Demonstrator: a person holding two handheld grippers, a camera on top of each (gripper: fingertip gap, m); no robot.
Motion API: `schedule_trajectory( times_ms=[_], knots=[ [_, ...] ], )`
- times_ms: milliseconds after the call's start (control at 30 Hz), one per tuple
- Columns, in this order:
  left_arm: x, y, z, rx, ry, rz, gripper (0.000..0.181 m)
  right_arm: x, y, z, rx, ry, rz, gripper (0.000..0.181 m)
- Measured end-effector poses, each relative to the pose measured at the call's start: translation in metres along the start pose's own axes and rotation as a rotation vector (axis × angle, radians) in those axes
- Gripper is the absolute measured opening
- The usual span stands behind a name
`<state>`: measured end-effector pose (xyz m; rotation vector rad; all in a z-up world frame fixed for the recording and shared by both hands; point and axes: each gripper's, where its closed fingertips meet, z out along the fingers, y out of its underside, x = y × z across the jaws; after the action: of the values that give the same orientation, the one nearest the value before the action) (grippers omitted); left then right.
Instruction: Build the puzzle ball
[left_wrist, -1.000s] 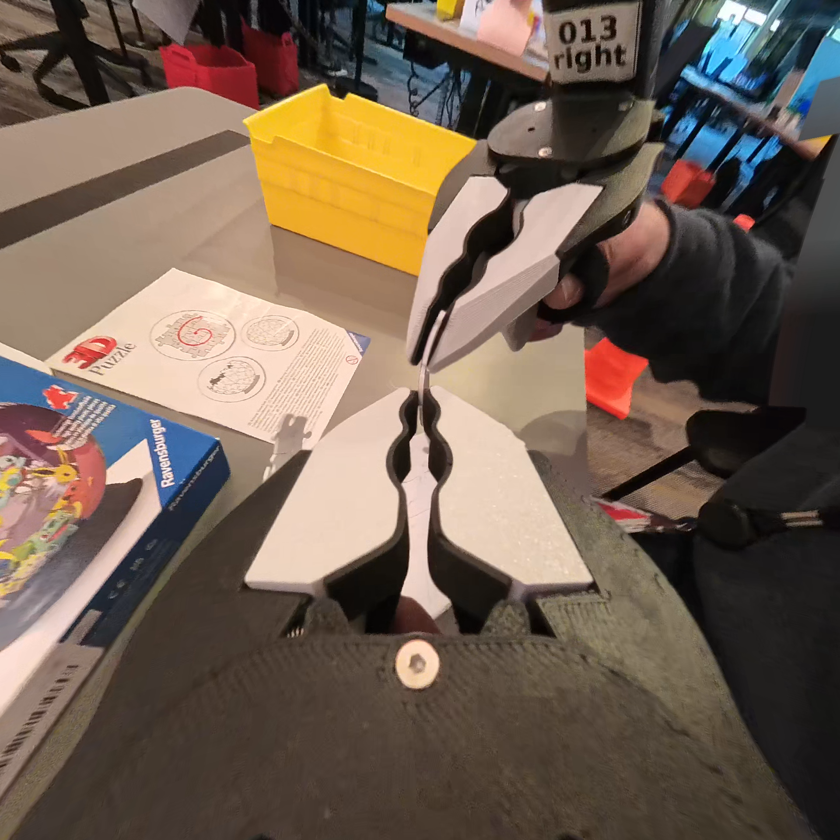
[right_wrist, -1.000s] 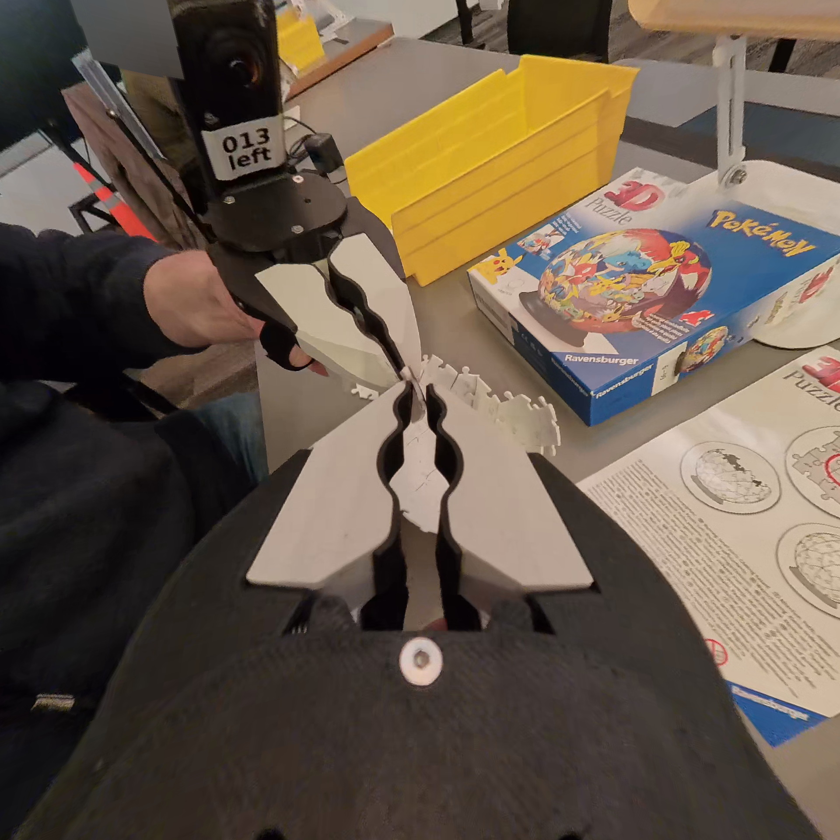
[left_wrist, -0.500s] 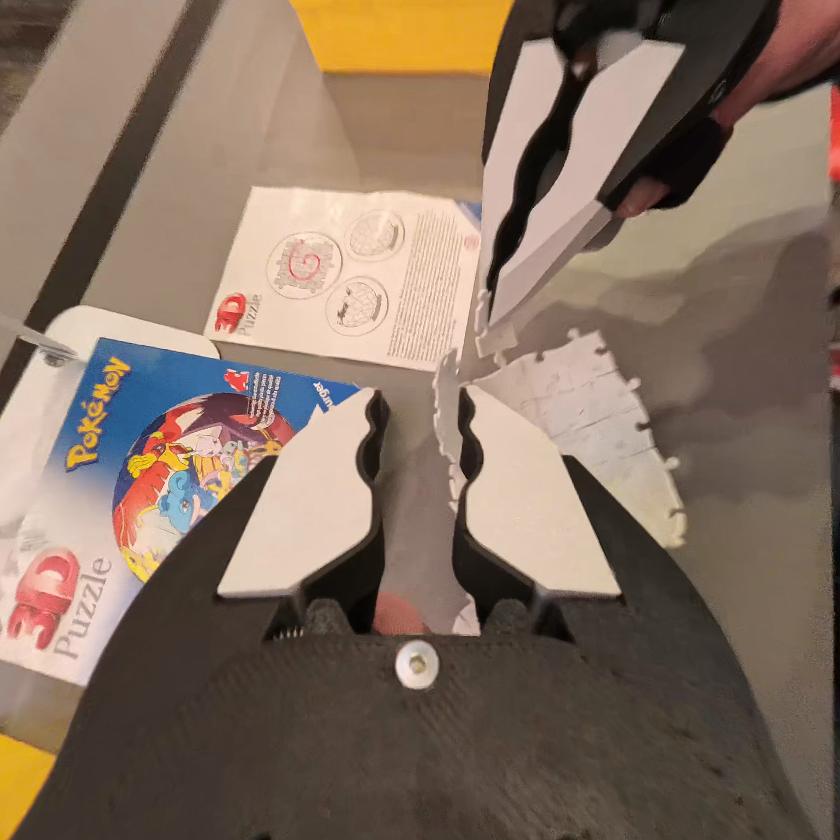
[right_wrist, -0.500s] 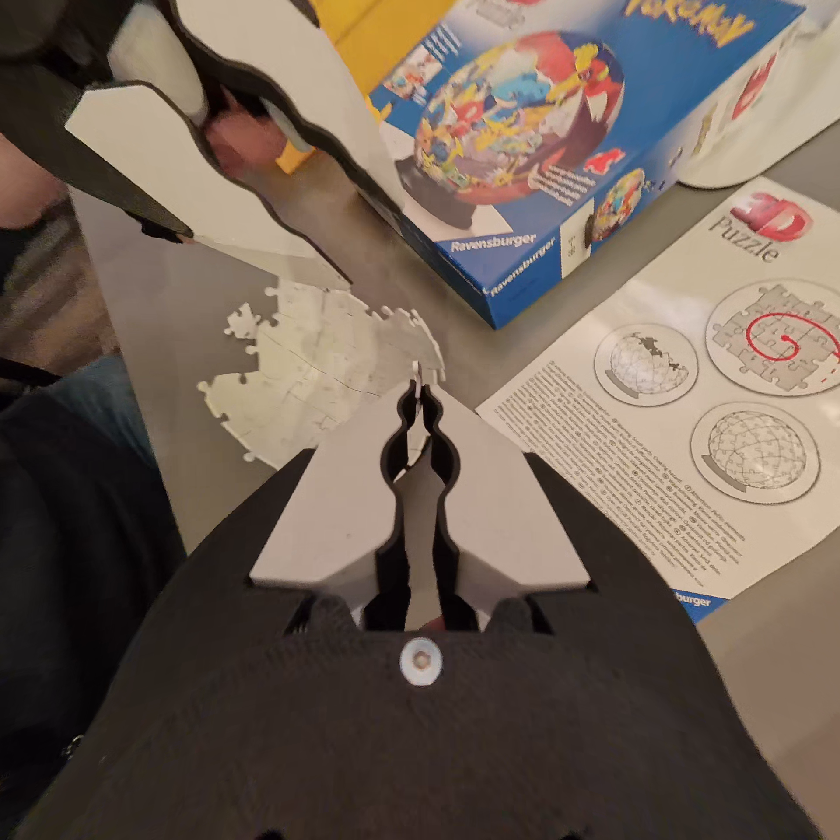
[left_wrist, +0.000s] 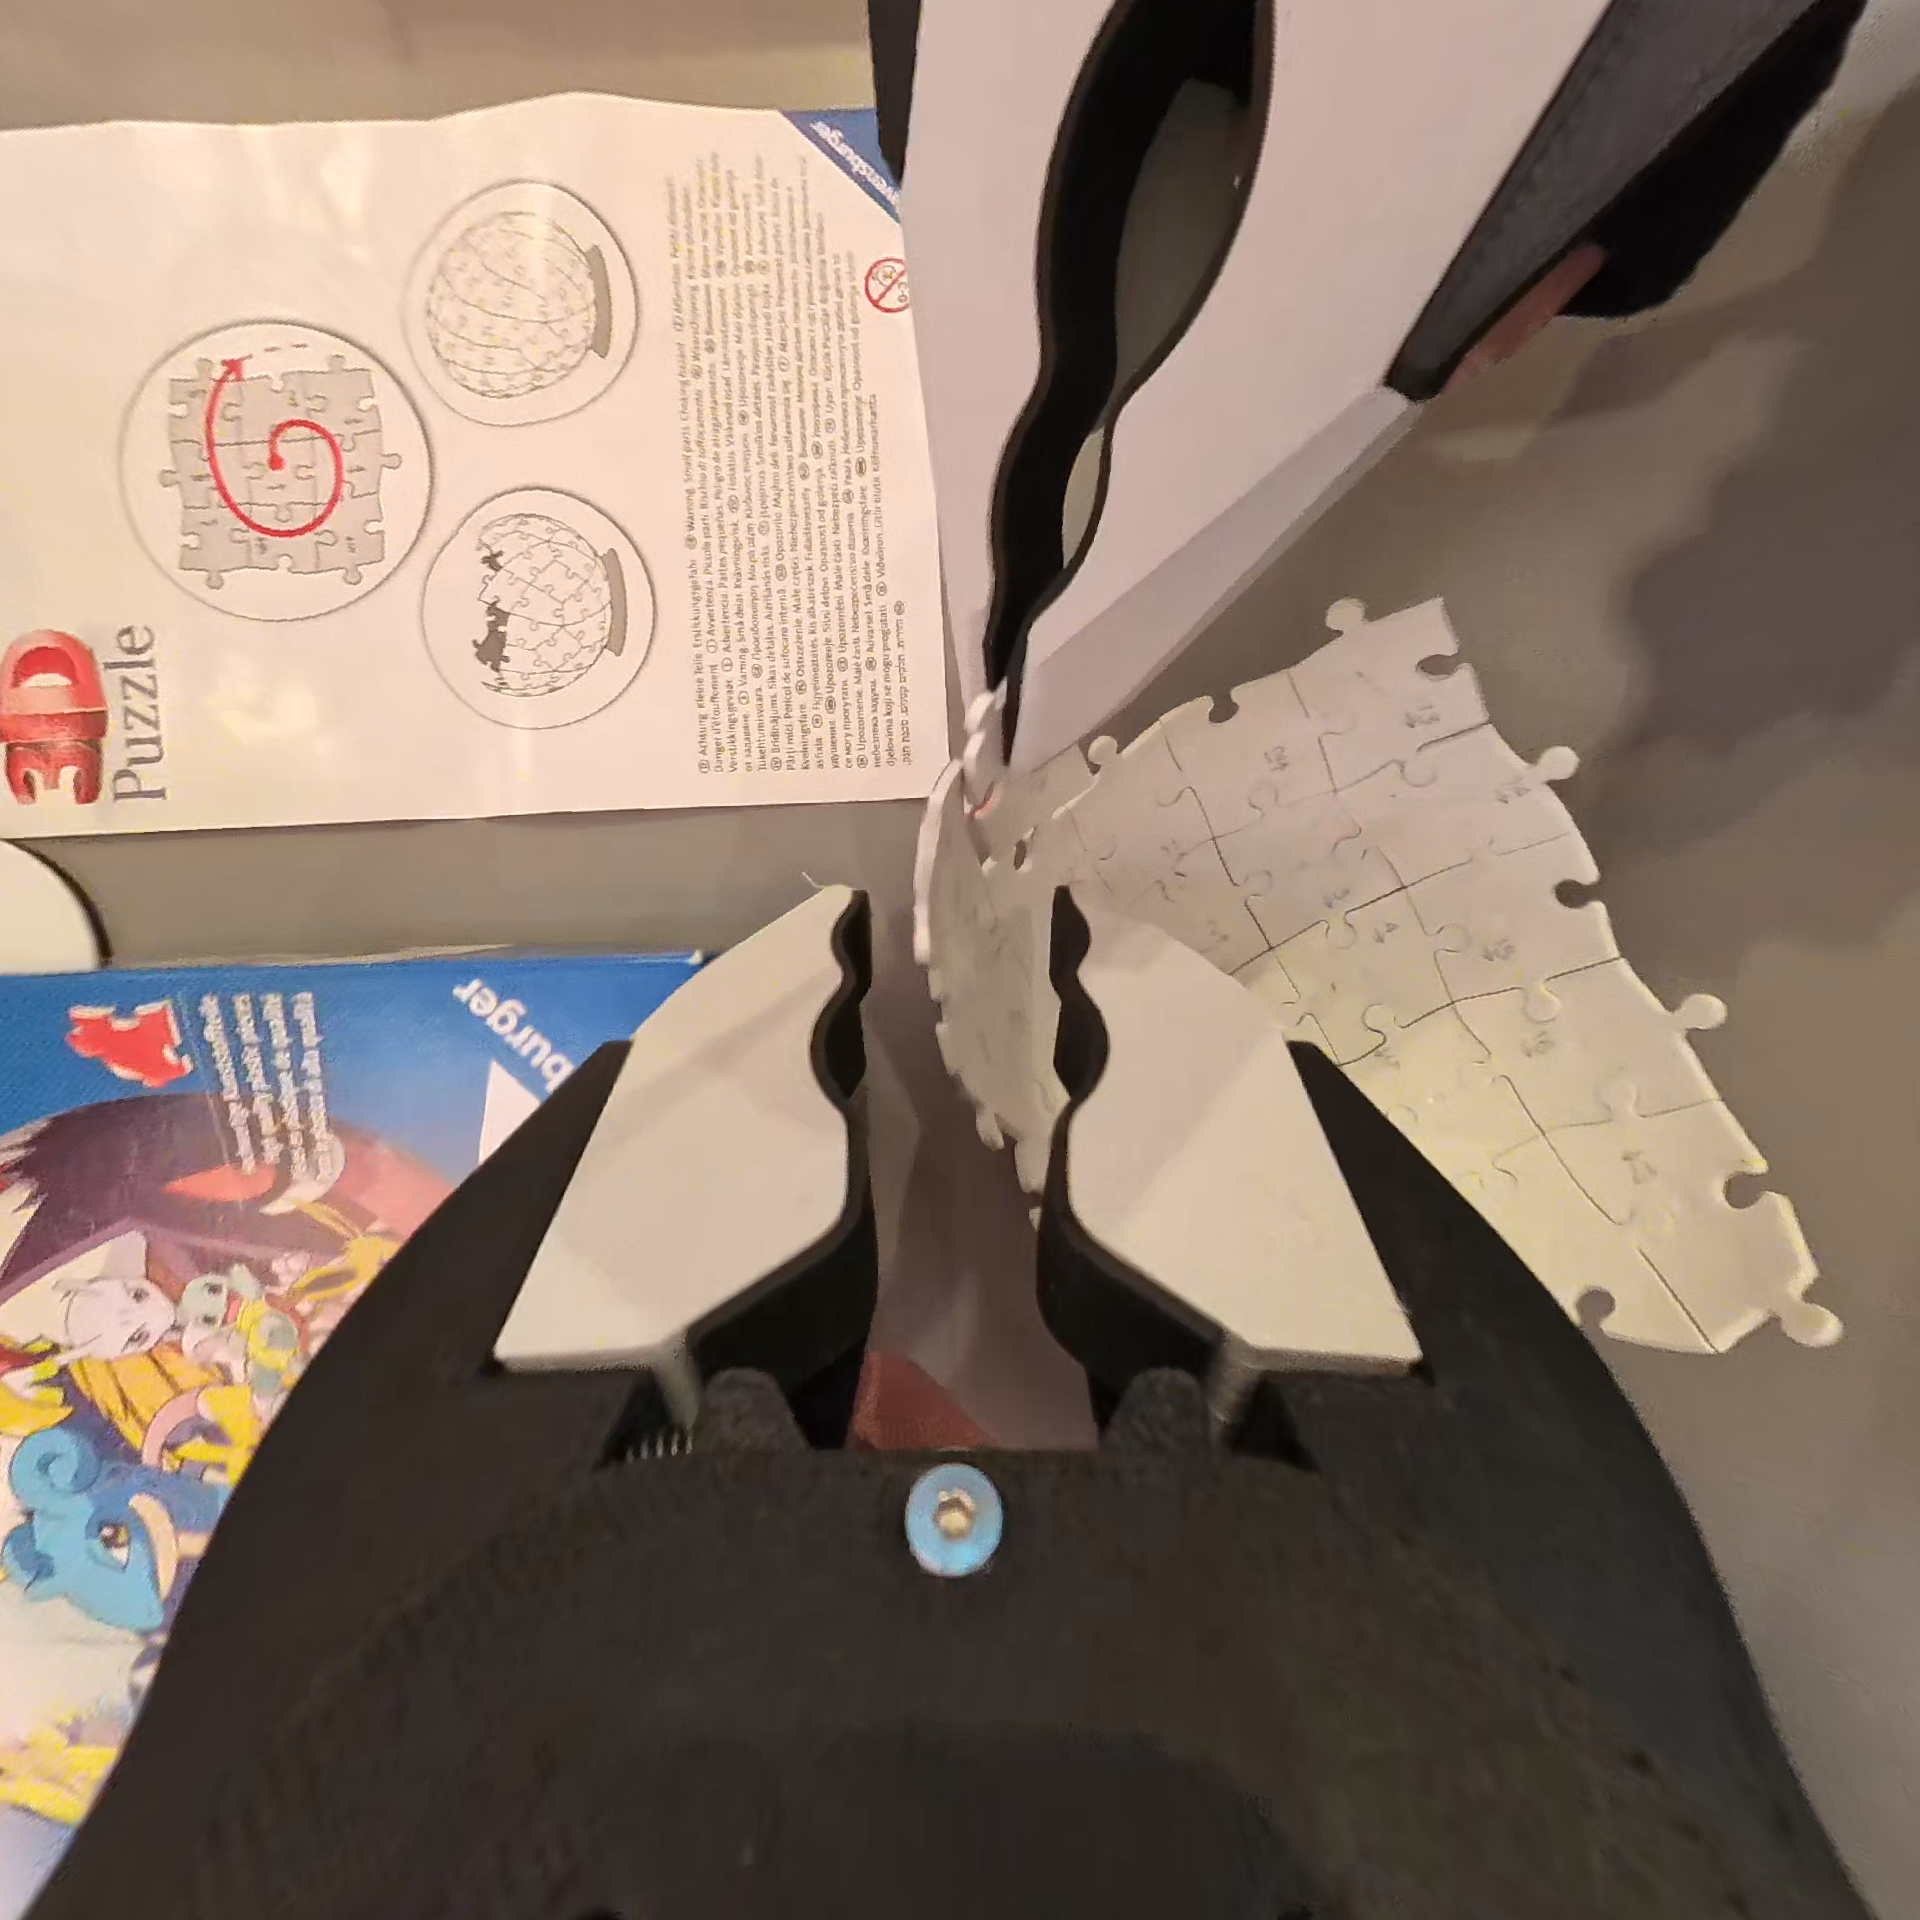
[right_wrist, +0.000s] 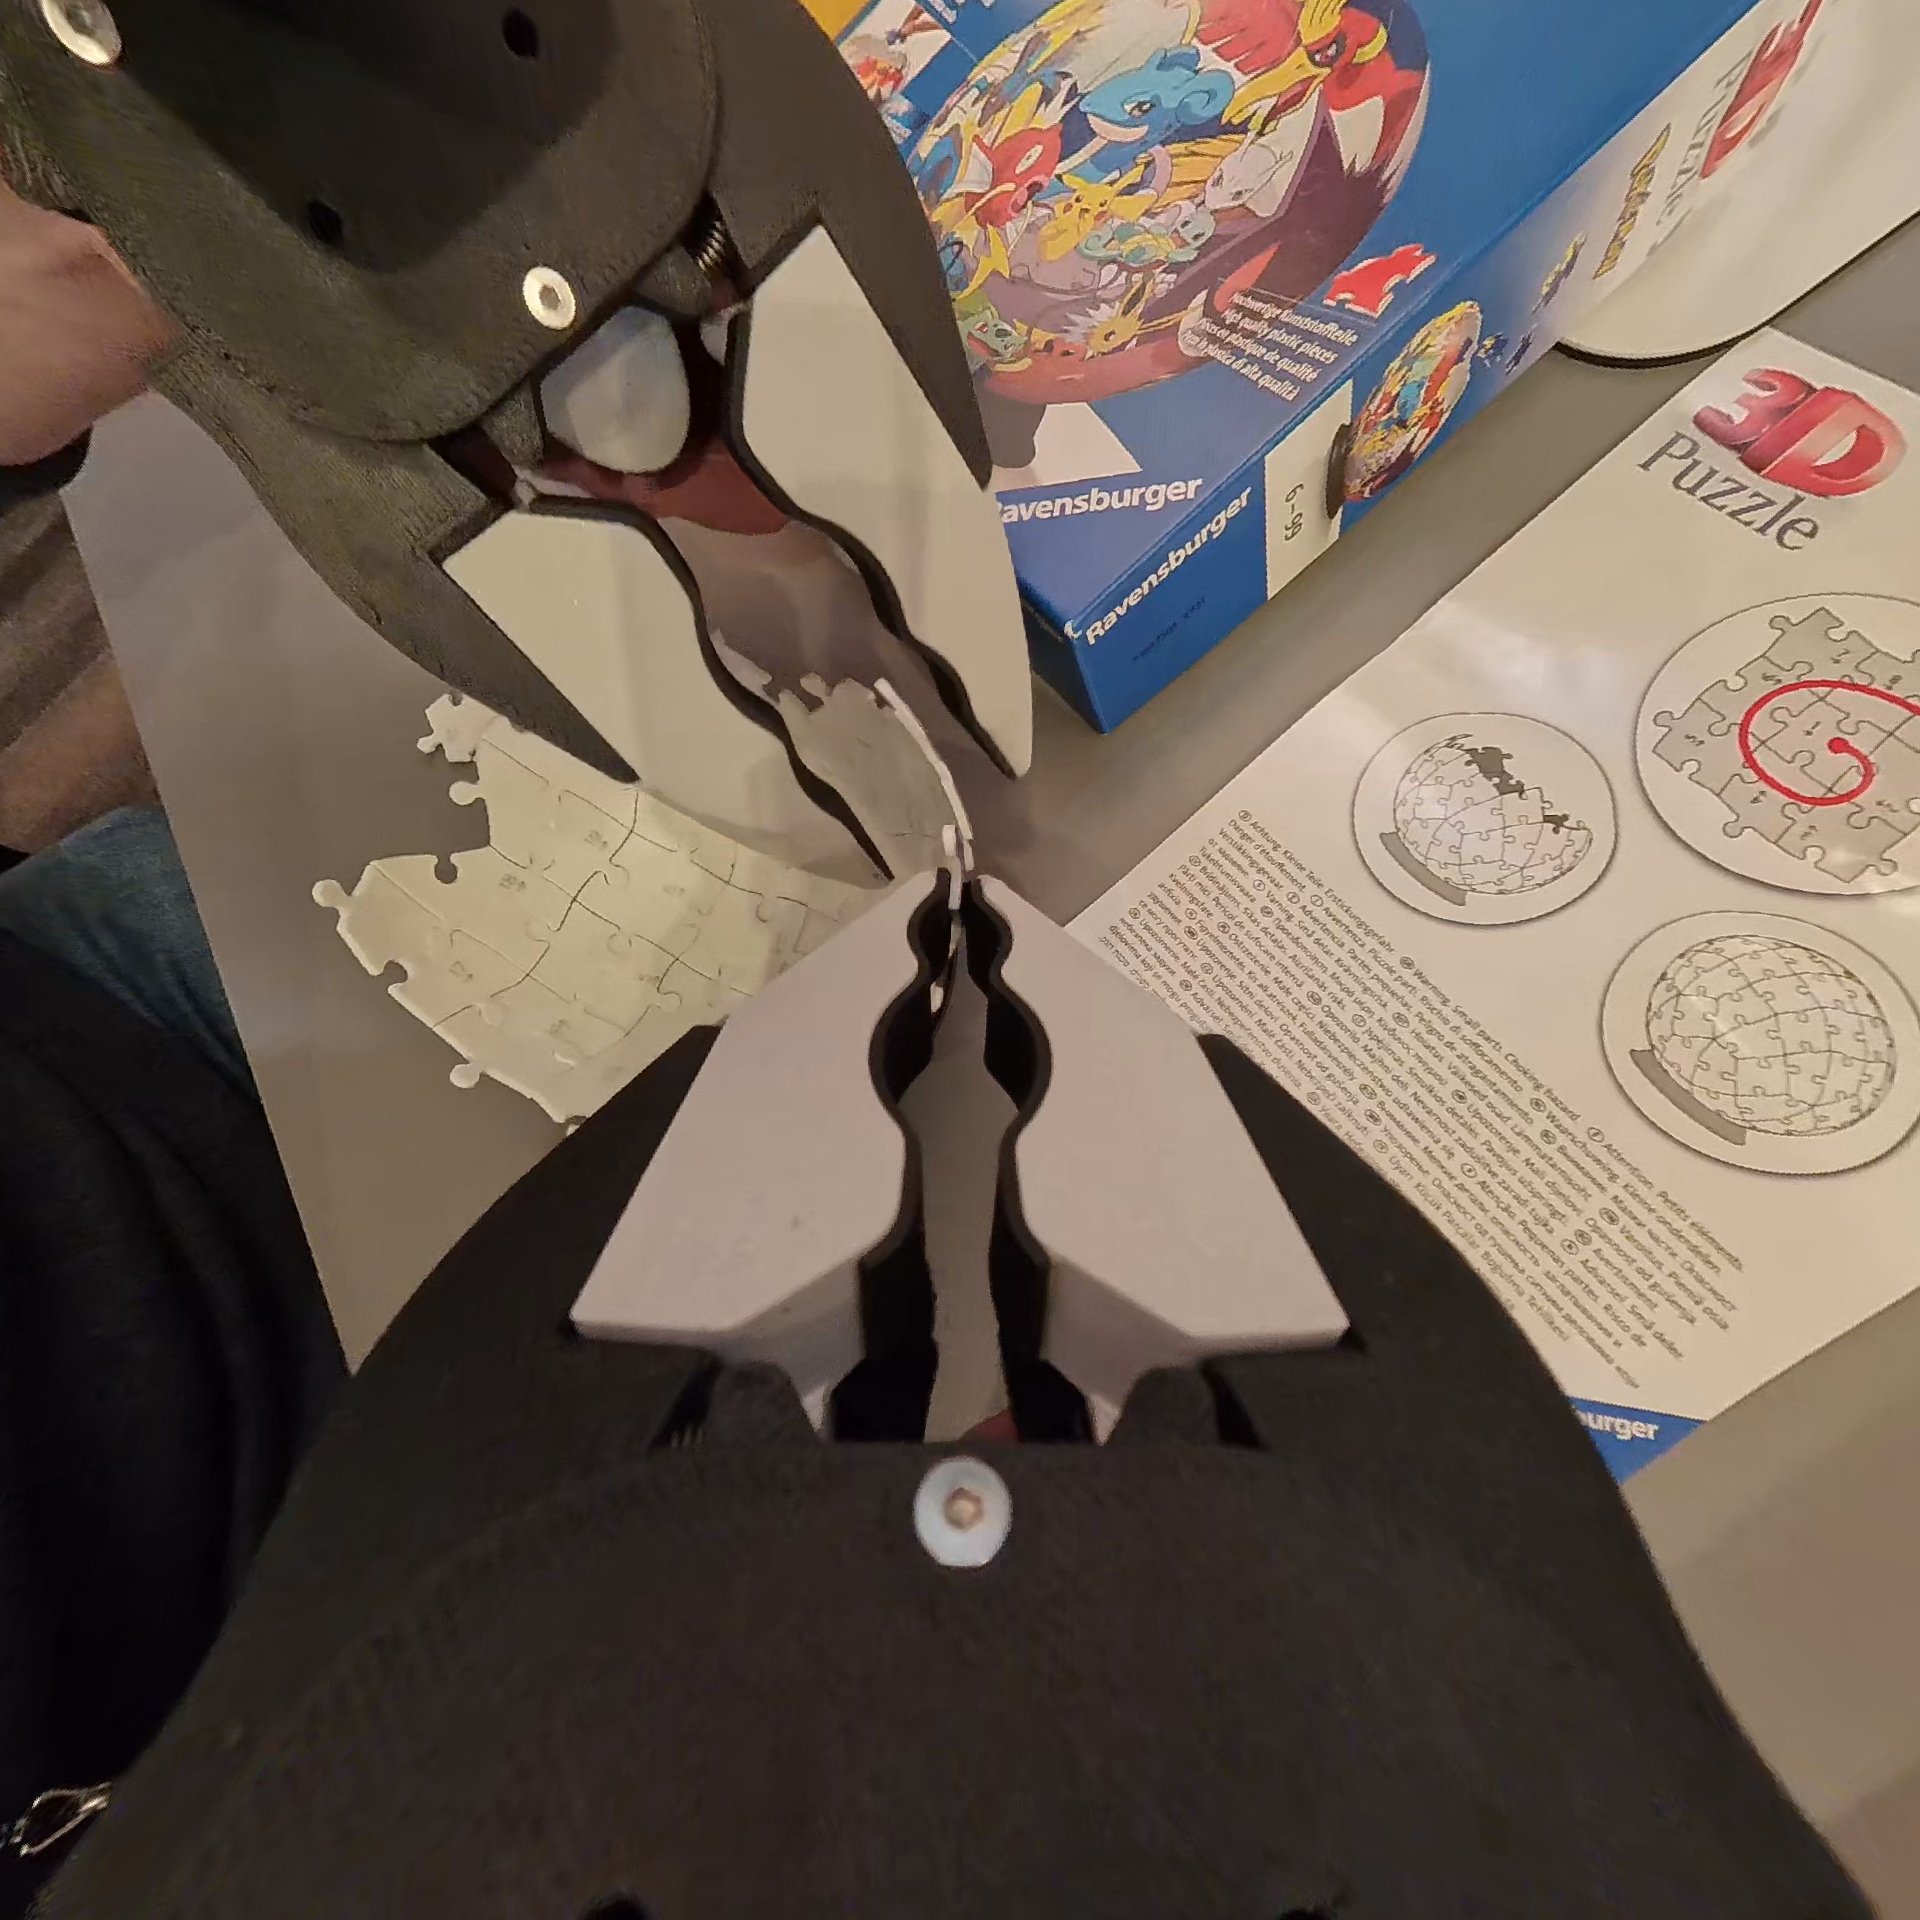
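Observation:
The puzzle ball is a white curved section of joined pieces (left_wrist: 1403, 935), seen from its blank inner side; it also shows in the right wrist view (right_wrist: 582, 935). My right gripper (right_wrist: 956, 896) is shut on the section's upper rim; in the left wrist view it comes down from the top (left_wrist: 997, 707). My left gripper (left_wrist: 956, 914) is open, with the rim standing between its fingers close to the right finger (left_wrist: 1164, 1122). In the right wrist view the left gripper (right_wrist: 948, 821) reaches in from the upper left. I cannot tell whether the section touches the table.
A blue puzzle box (left_wrist: 260, 1143) (right_wrist: 1247, 312) lies beside the left gripper. A white instruction sheet (left_wrist: 468, 468) (right_wrist: 1558, 935) lies flat on the grey table (left_wrist: 1766, 727). A white round base (right_wrist: 1714, 260) sits behind the box. A person's dark clothing (right_wrist: 104, 1247) fills the left edge. My left and right fingertips are right by each other.
My left gripper has opened and let go of the puzzle section. Both grippers have tipped down towards the table and moved closer together. The right gripper stays shut on the rim.

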<state>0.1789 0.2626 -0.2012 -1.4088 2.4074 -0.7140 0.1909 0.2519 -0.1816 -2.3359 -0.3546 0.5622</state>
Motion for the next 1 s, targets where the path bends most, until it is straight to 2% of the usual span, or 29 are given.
schedule_trajectory(
  times_ms=[33, 200, 1000],
  knots=[
    [0.001, 0.000, 0.002, -0.006, 0.007, 0.007, 0.033, 0.000, 0.000, 0.000, 0.006, 0.002, -0.001, 0.000],
    [0.006, 0.000, 0.009, -0.021, 0.055, 0.017, 0.030, -0.001, 0.001, 0.002, 0.027, 0.004, -0.020, 0.000],
    [0.007, -0.005, 0.016, 0.021, 0.114, 0.000, 0.014, 0.002, 0.000, 0.004, 0.095, 0.052, -0.074, 0.000]
  ],
)
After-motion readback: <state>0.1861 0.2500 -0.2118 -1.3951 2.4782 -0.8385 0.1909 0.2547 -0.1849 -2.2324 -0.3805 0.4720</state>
